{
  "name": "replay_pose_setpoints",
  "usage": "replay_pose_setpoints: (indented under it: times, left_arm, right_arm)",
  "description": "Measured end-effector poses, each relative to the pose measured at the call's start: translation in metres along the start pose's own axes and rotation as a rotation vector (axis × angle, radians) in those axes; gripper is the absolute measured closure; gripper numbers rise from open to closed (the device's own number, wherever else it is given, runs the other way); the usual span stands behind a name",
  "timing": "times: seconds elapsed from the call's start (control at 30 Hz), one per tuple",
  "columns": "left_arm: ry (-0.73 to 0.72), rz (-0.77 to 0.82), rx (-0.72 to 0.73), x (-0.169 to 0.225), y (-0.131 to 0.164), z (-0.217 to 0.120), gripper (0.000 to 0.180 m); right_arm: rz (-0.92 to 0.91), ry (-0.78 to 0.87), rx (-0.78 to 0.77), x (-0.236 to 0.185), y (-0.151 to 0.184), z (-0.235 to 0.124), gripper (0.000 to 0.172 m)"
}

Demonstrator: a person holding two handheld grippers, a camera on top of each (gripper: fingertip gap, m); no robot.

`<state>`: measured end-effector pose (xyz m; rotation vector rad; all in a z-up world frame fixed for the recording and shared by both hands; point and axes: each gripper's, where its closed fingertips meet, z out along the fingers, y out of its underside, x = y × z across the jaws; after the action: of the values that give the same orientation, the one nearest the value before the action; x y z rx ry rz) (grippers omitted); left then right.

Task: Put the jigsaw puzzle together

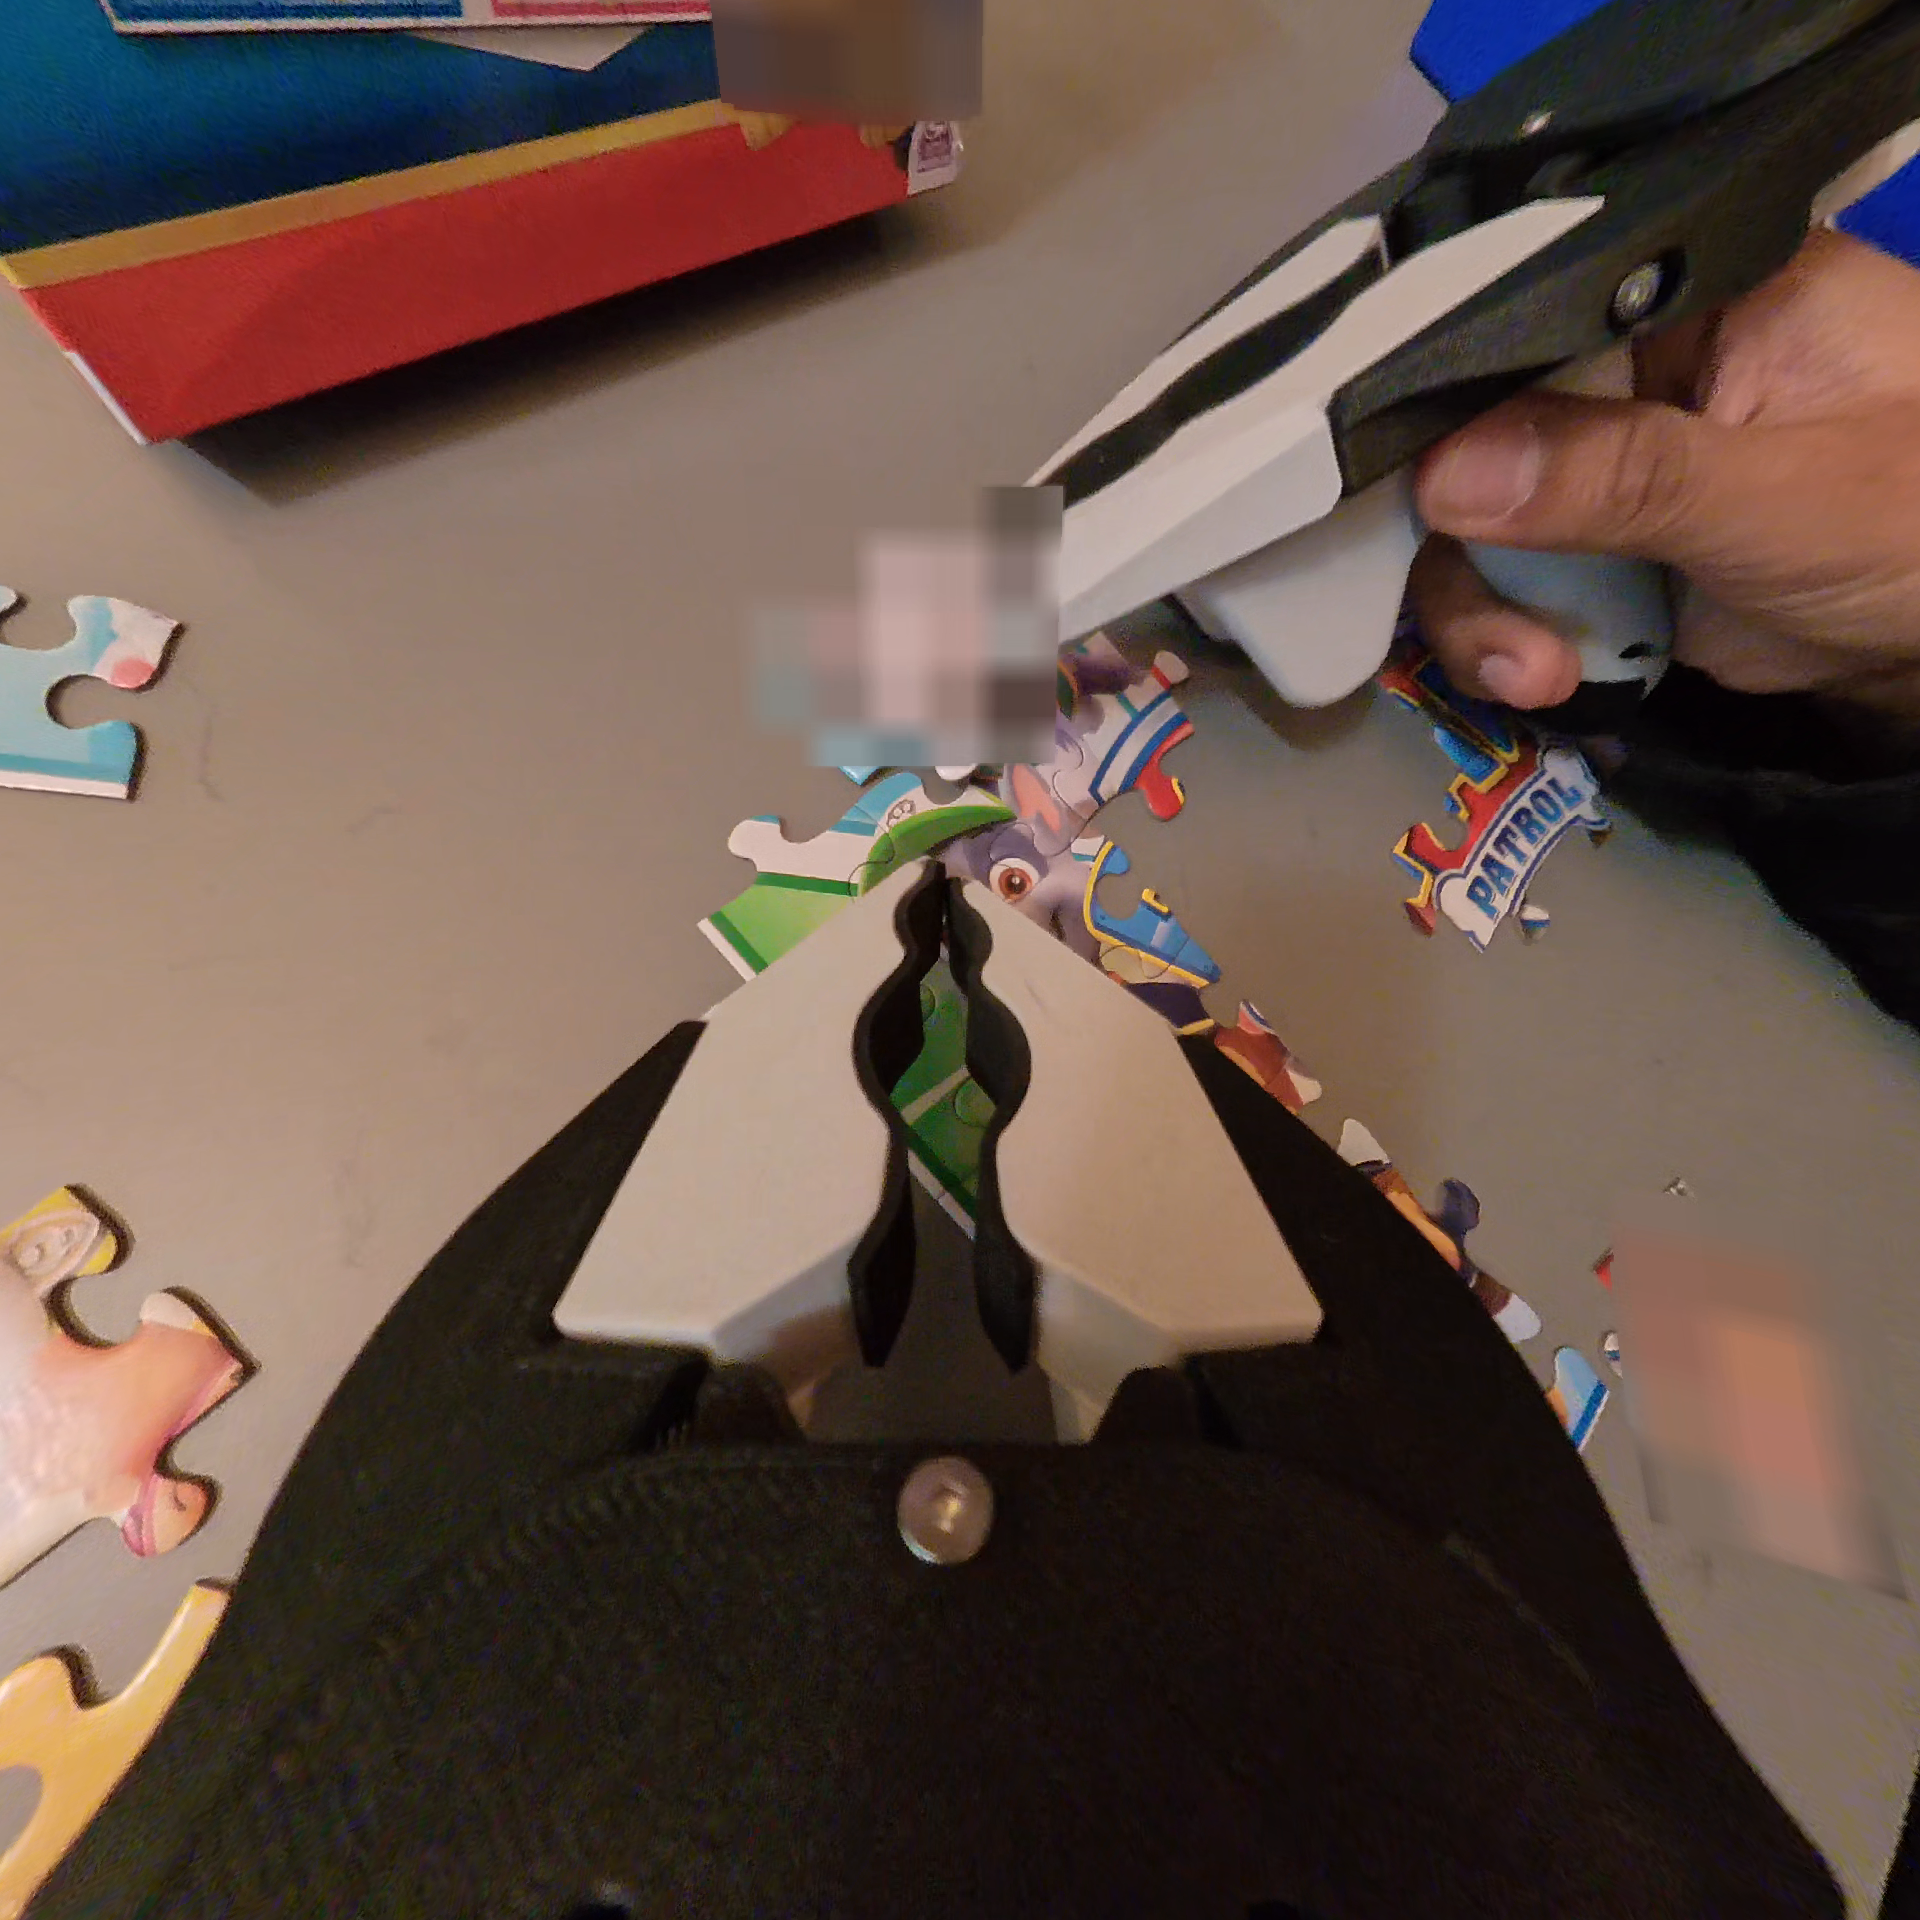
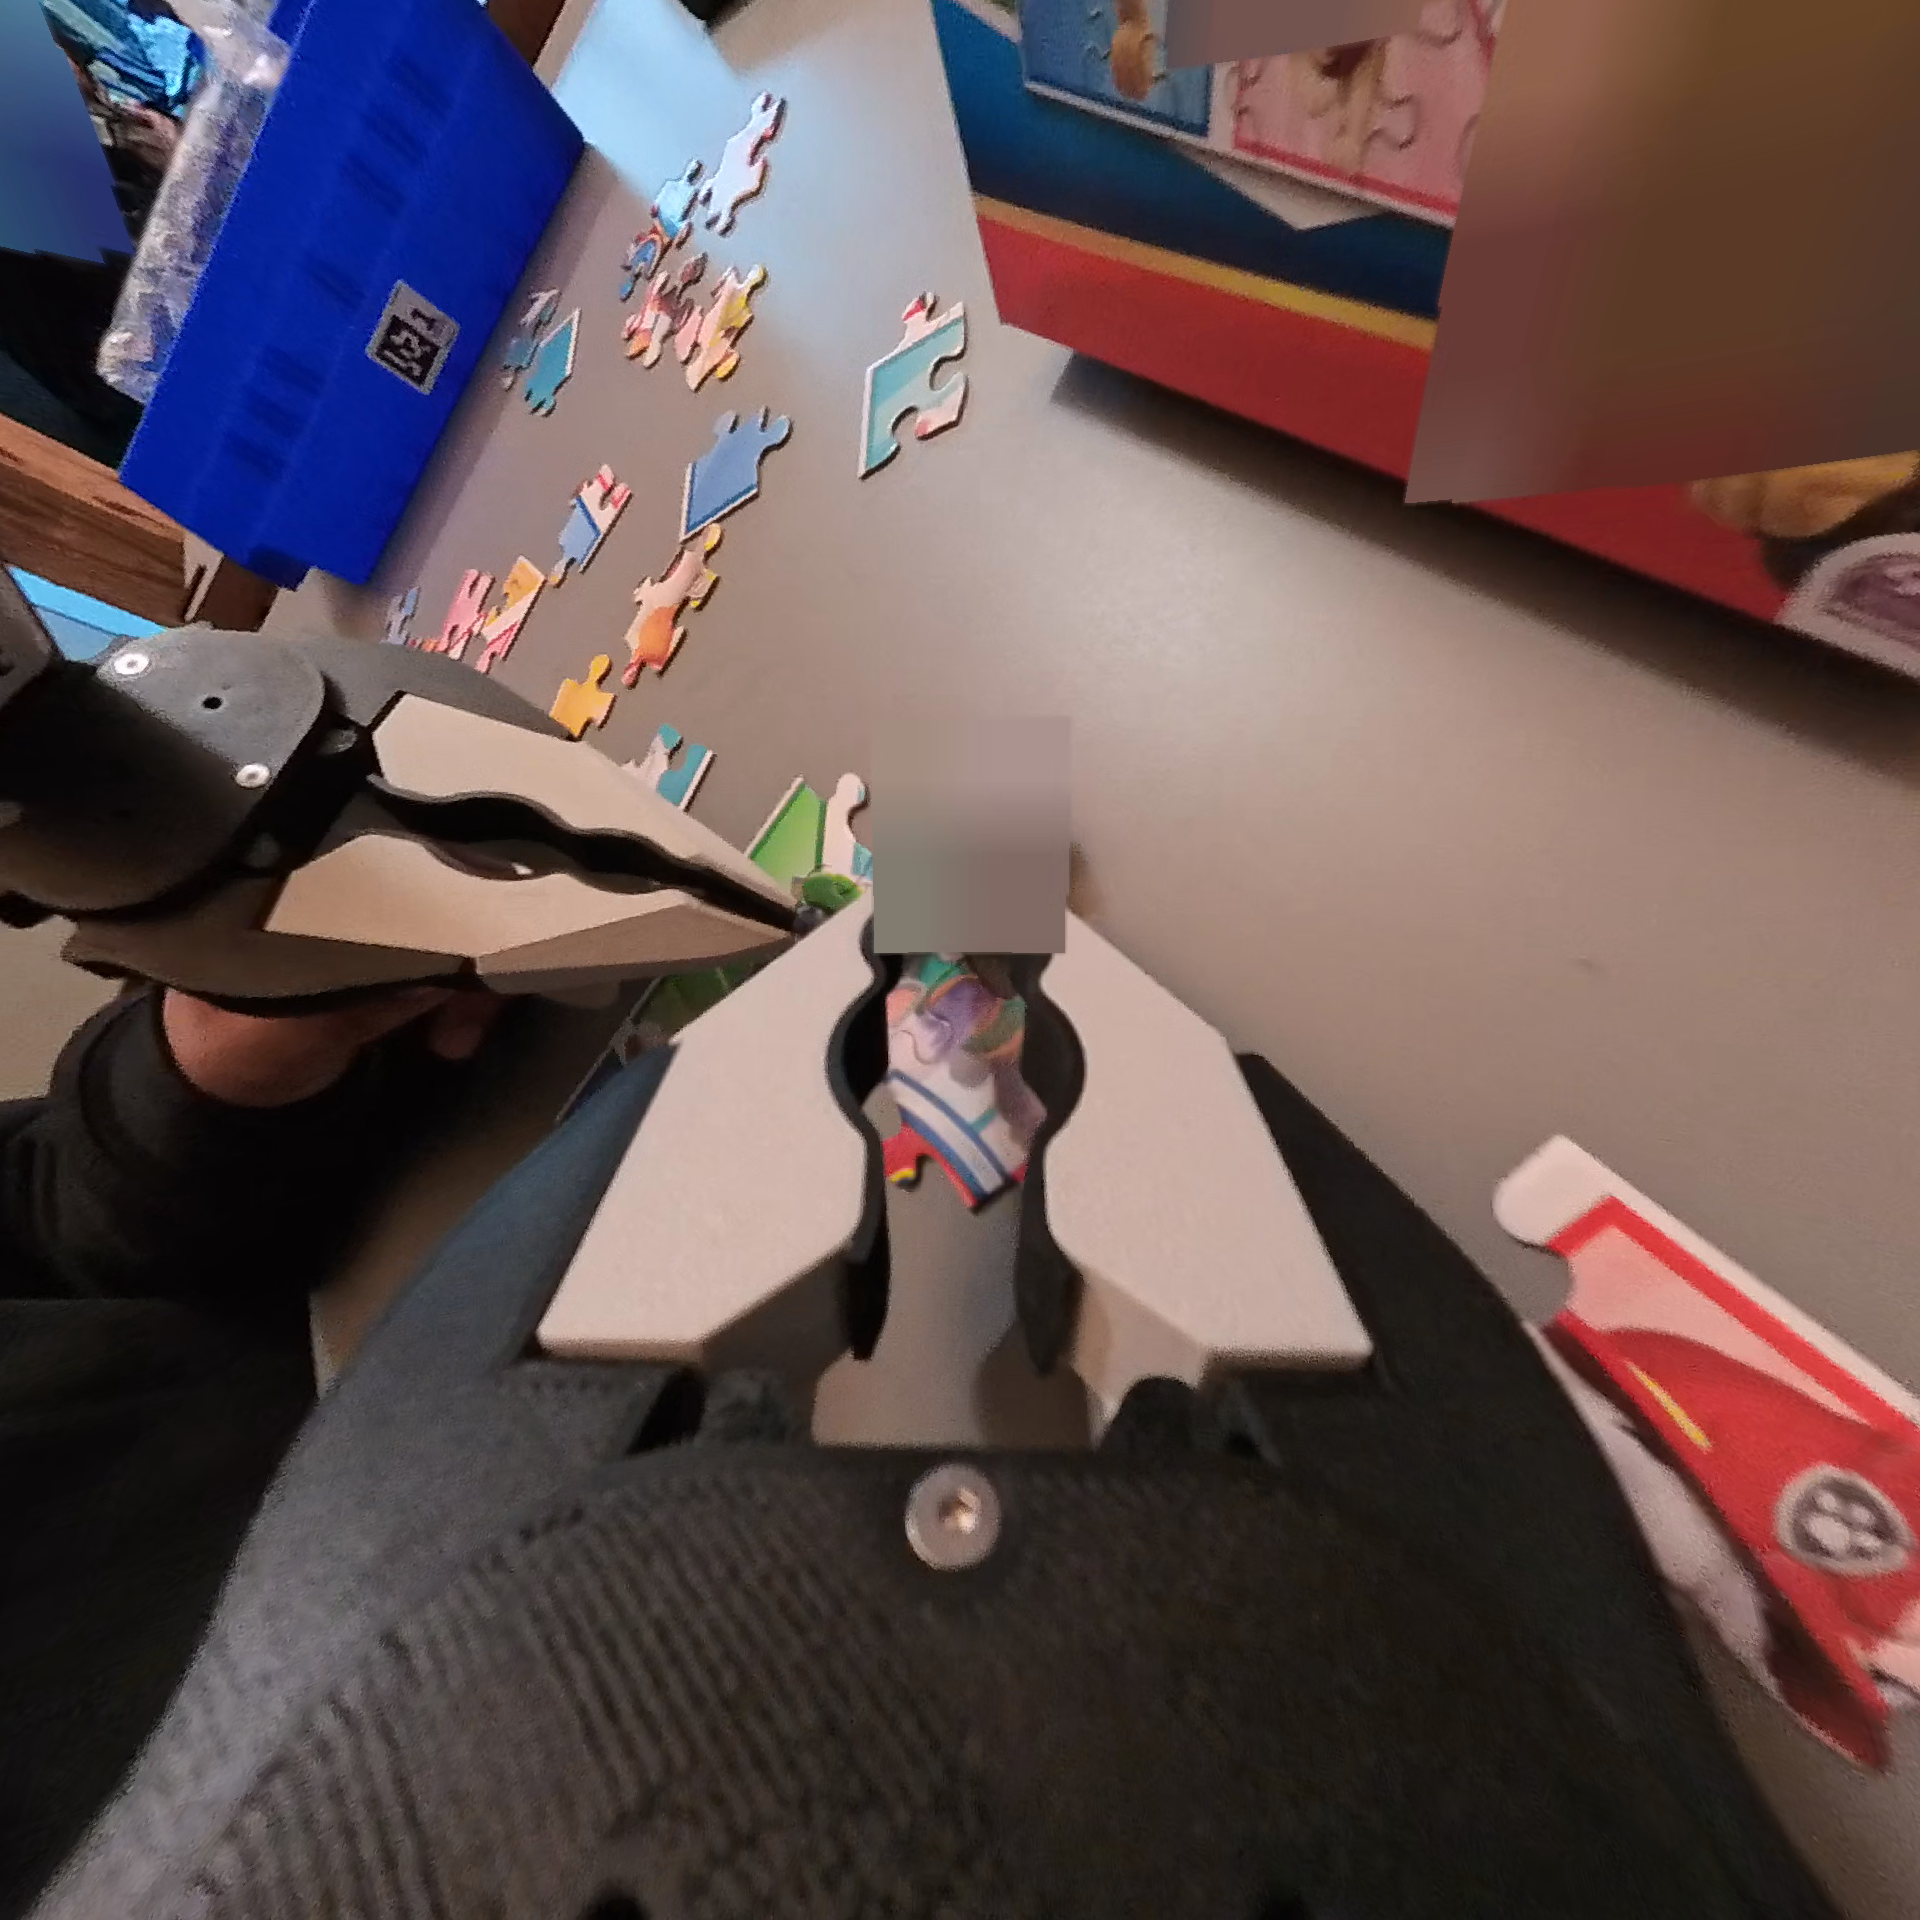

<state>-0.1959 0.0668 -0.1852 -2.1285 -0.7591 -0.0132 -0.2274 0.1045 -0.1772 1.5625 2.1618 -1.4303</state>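
Observation:
A partly joined cluster of puzzle pieces, with green, purple and blue artwork, lies on the grey table. My left gripper is shut, and its tips rest on the cluster's green cap area. The right wrist view shows the left gripper's shut tips touching that green part. My right gripper hovers over the same cluster, which shows through the gap between its fingers. Its jaws stand a little apart with nothing pressed between them, and a blurred patch hides the tips. The right gripper also shows in the left wrist view, held by a hand.
A red and blue puzzle box lies at the back. Loose pieces lie on the left, and a lettered one is at the right. A blue bin, several scattered pieces and a red piece show in the right wrist view.

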Motion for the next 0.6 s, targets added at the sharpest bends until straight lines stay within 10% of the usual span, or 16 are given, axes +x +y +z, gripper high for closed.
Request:
replay_pose_setpoints:
  times: [0.6]
  left_arm:
    - [0.002,0.016,-0.033,0.002,0.004,0.004,0.18]
  right_arm:
    - [-0.382,0.155,-0.109,-0.005,0.008,0.004,0.159]
